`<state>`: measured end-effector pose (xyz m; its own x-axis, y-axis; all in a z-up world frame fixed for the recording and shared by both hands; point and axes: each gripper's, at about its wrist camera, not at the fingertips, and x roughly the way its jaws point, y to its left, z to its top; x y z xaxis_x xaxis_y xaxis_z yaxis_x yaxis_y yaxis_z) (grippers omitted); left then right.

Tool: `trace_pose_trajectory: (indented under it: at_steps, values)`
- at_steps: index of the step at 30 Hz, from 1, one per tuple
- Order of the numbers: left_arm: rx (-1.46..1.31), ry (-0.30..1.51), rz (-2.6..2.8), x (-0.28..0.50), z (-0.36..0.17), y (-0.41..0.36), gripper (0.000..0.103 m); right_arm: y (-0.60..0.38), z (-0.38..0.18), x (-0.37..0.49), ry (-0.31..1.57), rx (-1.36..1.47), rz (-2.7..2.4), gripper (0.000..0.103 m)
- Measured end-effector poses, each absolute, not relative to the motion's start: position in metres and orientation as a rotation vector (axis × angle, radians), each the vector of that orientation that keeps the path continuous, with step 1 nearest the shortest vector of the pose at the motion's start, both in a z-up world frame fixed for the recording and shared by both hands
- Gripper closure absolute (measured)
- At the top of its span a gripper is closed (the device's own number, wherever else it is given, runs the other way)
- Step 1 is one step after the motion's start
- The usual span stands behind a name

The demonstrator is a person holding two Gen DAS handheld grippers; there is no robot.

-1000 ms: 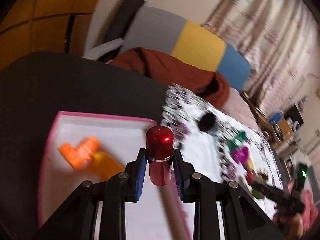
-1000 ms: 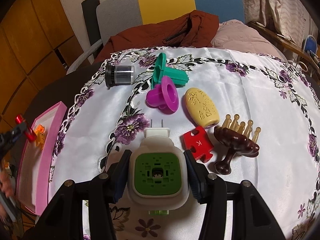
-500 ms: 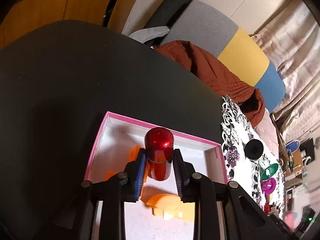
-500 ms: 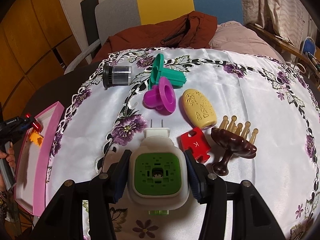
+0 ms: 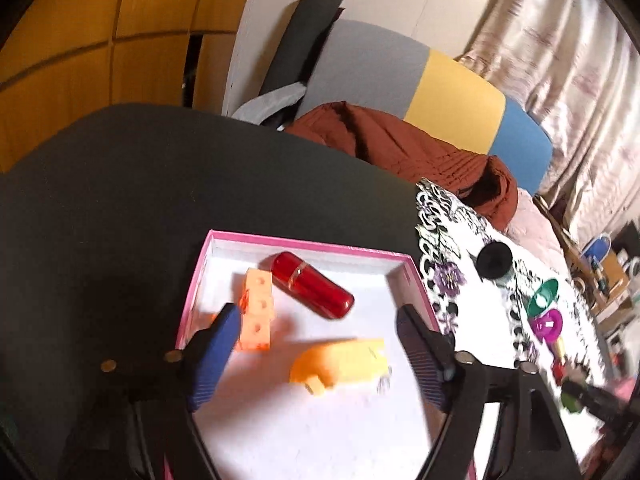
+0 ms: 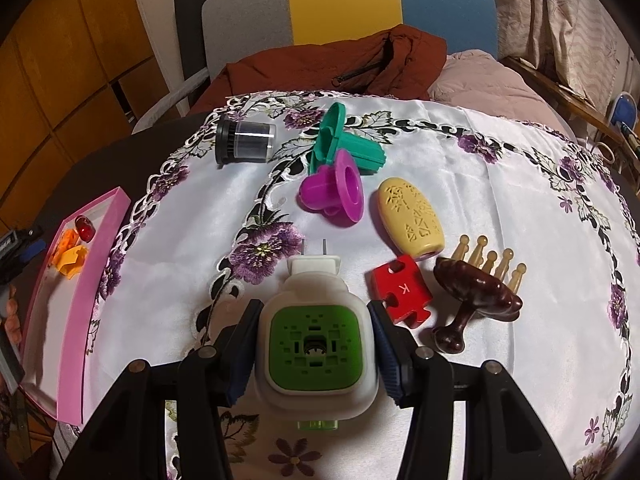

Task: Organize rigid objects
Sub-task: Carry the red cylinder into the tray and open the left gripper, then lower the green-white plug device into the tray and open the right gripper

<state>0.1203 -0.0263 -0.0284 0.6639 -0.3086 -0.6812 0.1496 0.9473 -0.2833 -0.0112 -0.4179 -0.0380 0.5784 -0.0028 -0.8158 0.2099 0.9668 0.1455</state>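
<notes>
1. Left gripper (image 5: 316,336) hangs above the pink box (image 5: 304,242), jaws spread wide, nothing between them.
2. Just ahead of those jaws we see the red capsule (image 5: 312,285) lying on the white floor of the box, long axis slanting from far-left to near-right, one end touching the orange block (image 5: 256,312).
3. Nearer us, a yellow piece (image 5: 340,364) lies between the jaws' line and the capsule; it's blurred, so we can't name it.
4. Right gripper (image 6: 316,354) is clamped on the plug-in (image 6: 316,344), green face up, prongs pointing away from us, held low over the cloth (image 6: 520,200).
5. Now the key relation: from the right-hand view the box sits at the far left edge, well apart from the plug-in, so the carry runs leftward, we judge.
6. Around it we count a red puzzle piece (image 6: 400,290), a wooden comb (image 6: 476,292), a yellow oval (image 6: 412,218), a magenta cup (image 6: 334,192), a green cup (image 6: 344,144) and a black jar (image 6: 245,140), all nearer the right gripper.
</notes>
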Motion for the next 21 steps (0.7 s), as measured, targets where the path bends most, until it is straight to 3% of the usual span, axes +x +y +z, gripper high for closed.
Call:
trace_pose_trajectory:
  at_steps: [3,21]
  values:
    - [-0.193,0.79,-0.268,0.104,-0.027,-0.028,0.012,-0.413,-0.034,-0.012,0.929,0.233,-0.113,0.05]
    - [-0.176,0.908,-0.323,0.06,-0.046,-0.038,0.008,-0.326,-0.038,0.003,0.956,0.275,0.081,0.05]
